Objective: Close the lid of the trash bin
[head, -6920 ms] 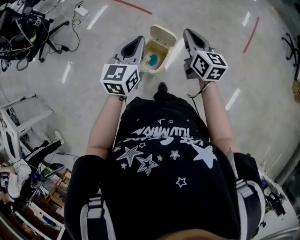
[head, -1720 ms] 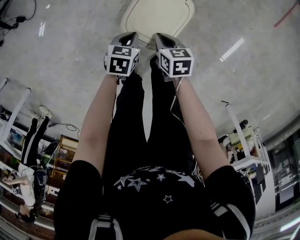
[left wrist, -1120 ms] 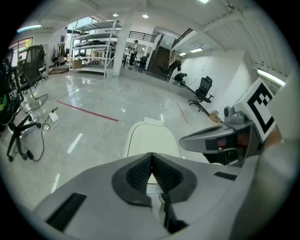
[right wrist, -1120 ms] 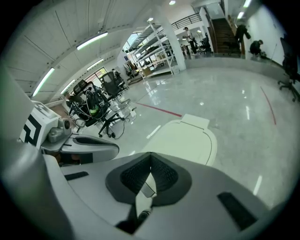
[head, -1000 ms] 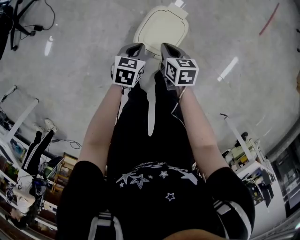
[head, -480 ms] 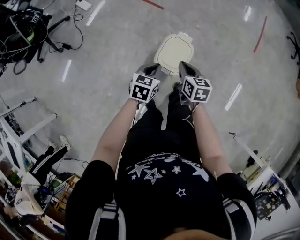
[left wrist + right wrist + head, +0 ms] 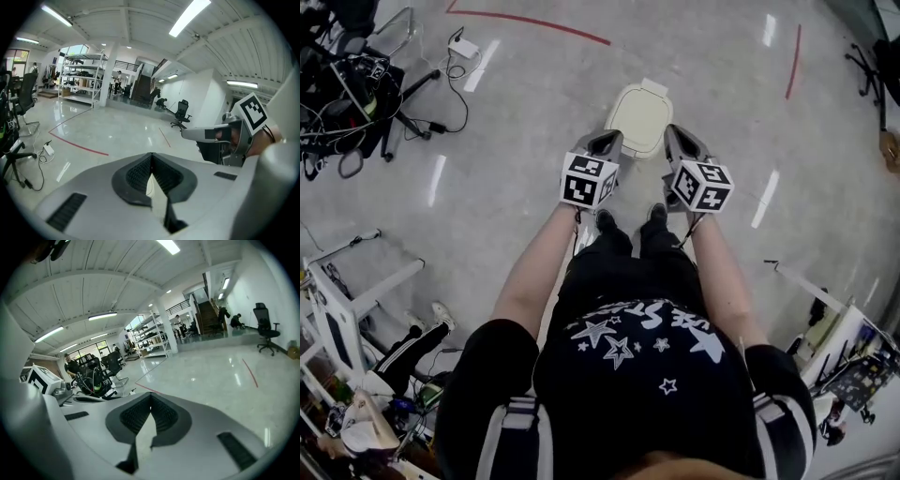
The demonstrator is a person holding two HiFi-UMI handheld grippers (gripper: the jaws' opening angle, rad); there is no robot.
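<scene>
The cream trash bin (image 7: 639, 116) stands on the floor just beyond the person's feet, its lid down flat. My left gripper (image 7: 607, 141) hangs above the bin's near left corner and my right gripper (image 7: 674, 137) above its near right edge; both appear apart from the lid. Each is shut with nothing between its jaws. The left gripper view (image 7: 151, 157) and the right gripper view (image 7: 150, 397) look level across the hall, and the bin is out of sight in both. The right gripper (image 7: 220, 135) shows at the right of the left gripper view.
Black equipment with tangled cables (image 7: 352, 89) and a white power strip (image 7: 461, 47) lie at far left. A red floor line (image 7: 534, 25) runs behind the bin. A white frame (image 7: 352, 281) stands at left. An office chair (image 7: 181, 112) and shelving (image 7: 82, 79) stand farther off.
Seven seconds ago the lid stood open with a blue thing inside; it now lies down. Over the last second the grippers rose off the lid and the view pulled back.
</scene>
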